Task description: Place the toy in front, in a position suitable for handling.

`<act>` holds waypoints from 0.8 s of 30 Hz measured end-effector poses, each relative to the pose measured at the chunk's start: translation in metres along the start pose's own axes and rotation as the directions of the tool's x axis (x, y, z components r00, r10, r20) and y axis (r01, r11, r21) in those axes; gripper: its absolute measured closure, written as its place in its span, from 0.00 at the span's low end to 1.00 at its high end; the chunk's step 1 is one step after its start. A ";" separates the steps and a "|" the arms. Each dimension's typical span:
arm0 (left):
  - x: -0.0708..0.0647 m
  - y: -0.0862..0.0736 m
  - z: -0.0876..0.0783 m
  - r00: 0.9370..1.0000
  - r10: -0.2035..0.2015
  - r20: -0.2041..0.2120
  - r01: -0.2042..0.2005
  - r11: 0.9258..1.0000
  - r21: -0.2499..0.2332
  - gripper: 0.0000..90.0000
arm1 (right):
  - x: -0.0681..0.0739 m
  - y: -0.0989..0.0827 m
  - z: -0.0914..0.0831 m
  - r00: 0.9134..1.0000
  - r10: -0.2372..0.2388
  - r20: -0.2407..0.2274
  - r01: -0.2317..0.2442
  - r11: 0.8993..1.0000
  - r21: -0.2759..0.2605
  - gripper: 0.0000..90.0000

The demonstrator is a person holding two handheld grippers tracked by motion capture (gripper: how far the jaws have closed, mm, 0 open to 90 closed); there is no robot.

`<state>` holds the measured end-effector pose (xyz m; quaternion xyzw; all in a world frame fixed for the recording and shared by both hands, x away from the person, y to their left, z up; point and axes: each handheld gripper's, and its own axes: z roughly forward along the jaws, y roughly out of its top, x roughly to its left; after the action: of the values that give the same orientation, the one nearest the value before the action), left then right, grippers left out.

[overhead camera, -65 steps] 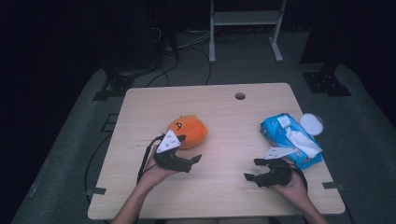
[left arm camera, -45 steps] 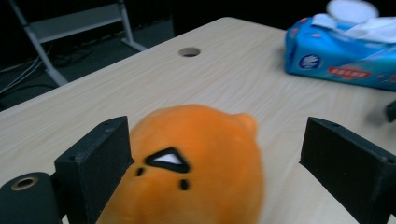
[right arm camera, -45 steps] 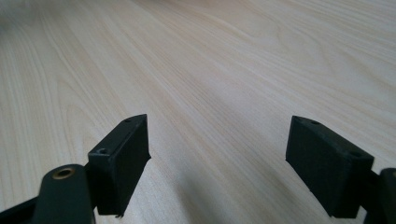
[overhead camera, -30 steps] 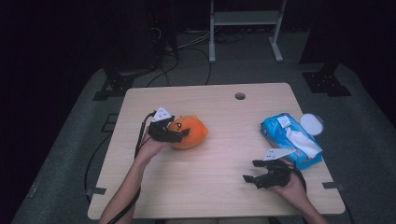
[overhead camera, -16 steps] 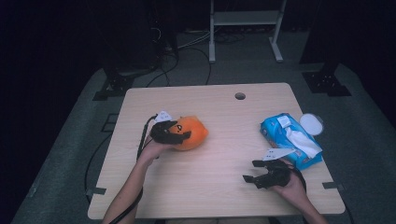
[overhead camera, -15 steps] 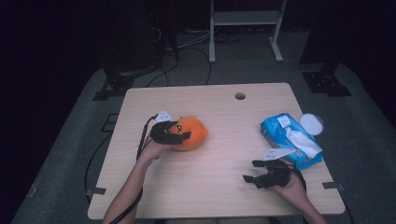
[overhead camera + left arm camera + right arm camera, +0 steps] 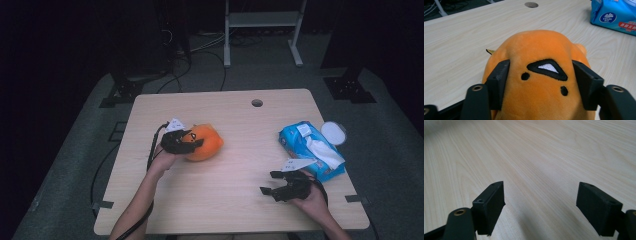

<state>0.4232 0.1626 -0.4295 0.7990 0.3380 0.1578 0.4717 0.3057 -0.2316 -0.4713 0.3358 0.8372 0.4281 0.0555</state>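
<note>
A blue wipes pack (image 7: pixel 310 149) lies beside a white lid (image 7: pixel 333 132) on the table (image 7: pixel 235 180).

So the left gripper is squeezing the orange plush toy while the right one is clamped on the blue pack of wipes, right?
Not quite. The left gripper has just closed on the orange plush toy, but the right gripper holds nothing: the right gripper view shows its jaws open over bare table. The blue pack of wipes lies untouched beside it.

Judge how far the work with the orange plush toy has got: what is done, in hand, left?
Done: the left gripper reached the orange plush toy; its jaws have just been closing and now press its sides. In hand: that grip. Left: lifting it; it rests on the table. The right gripper waits open.
</note>
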 end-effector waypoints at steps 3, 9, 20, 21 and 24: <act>0.001 0.002 -0.001 1.000 -0.014 0.002 0.014 1.000 -0.005 0.45 | 0.000 0.000 -0.001 1.000 0.001 0.001 -0.001 1.000 -0.003 0.24; 0.002 0.003 -0.002 0.999 -0.039 0.008 0.039 0.999 -0.019 0.48 | -0.001 0.000 -0.001 1.000 0.003 0.000 -0.003 1.000 -0.005 0.24; -0.005 0.013 -0.009 0.998 -0.040 0.050 0.043 0.997 -0.057 0.49 | -0.002 0.000 -0.002 1.000 0.007 0.005 -0.007 1.000 -0.012 0.24; -0.007 0.016 -0.011 0.998 -0.034 0.056 0.037 0.997 -0.062 0.49 | -0.002 0.000 -0.002 1.000 0.007 0.005 -0.007 1.000 -0.013 0.24; -0.013 0.022 -0.015 0.997 -0.015 0.072 0.020 0.997 -0.080 0.49 | -0.003 0.000 -0.003 1.000 0.007 0.007 -0.007 1.000 -0.013 0.24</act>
<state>0.4139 0.1560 -0.4026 0.7815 0.3212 0.1384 0.5167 0.3067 -0.2350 -0.4699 0.3398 0.8330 0.4326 0.0591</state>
